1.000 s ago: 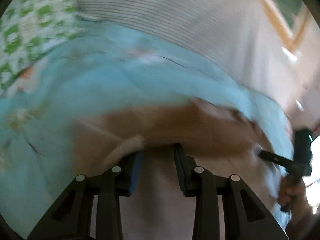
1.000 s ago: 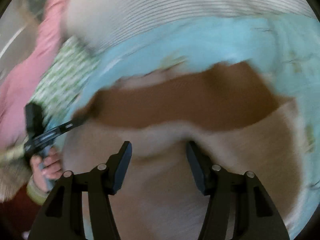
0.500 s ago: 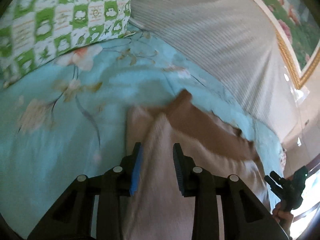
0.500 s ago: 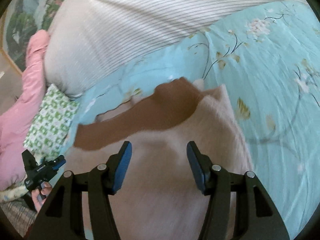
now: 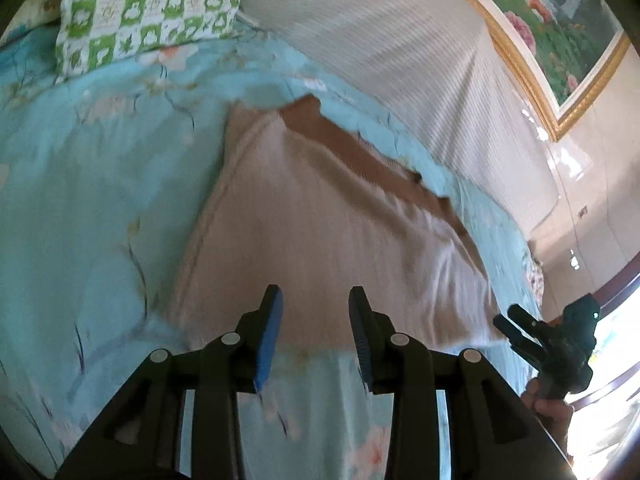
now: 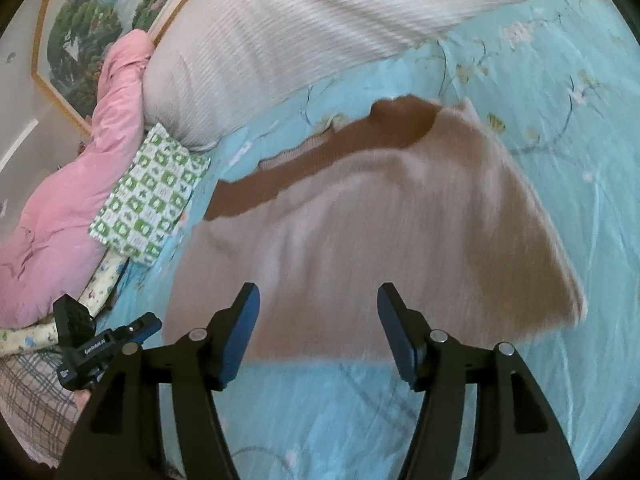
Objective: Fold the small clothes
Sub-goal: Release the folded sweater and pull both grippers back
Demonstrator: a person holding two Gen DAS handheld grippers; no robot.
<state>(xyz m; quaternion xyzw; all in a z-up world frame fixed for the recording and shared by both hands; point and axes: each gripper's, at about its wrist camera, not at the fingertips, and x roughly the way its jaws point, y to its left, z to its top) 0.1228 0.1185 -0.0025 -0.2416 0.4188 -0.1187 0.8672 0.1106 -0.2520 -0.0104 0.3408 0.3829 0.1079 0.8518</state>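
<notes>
A beige ribbed knit garment [image 5: 320,232] with a brown far part [image 5: 360,152] lies flat on the light blue floral bedsheet [image 5: 80,200]. It also shows in the right wrist view [image 6: 360,232], brown band [image 6: 320,148] at its far edge. My left gripper [image 5: 316,316] is open and empty, above the garment's near hem. My right gripper [image 6: 318,316] is open wide and empty, above the near hem too. Each gripper shows in the other's view, the right one [image 5: 560,340] by the garment's right corner, the left one [image 6: 100,340] at its left side.
A green-and-white checked pillow [image 5: 148,4] lies at the far left. A white ribbed duvet [image 5: 400,40] runs along the far side. A pink quilt [image 6: 72,184] and a framed painting [image 6: 100,20] are beyond. A plaid cloth [image 6: 28,392] lies at the left.
Both grippers have pulled back from the garment toward me. The left jaws have opened wider and let go of the fabric. The garment now lies flat with its near hem in front of the fingers.
</notes>
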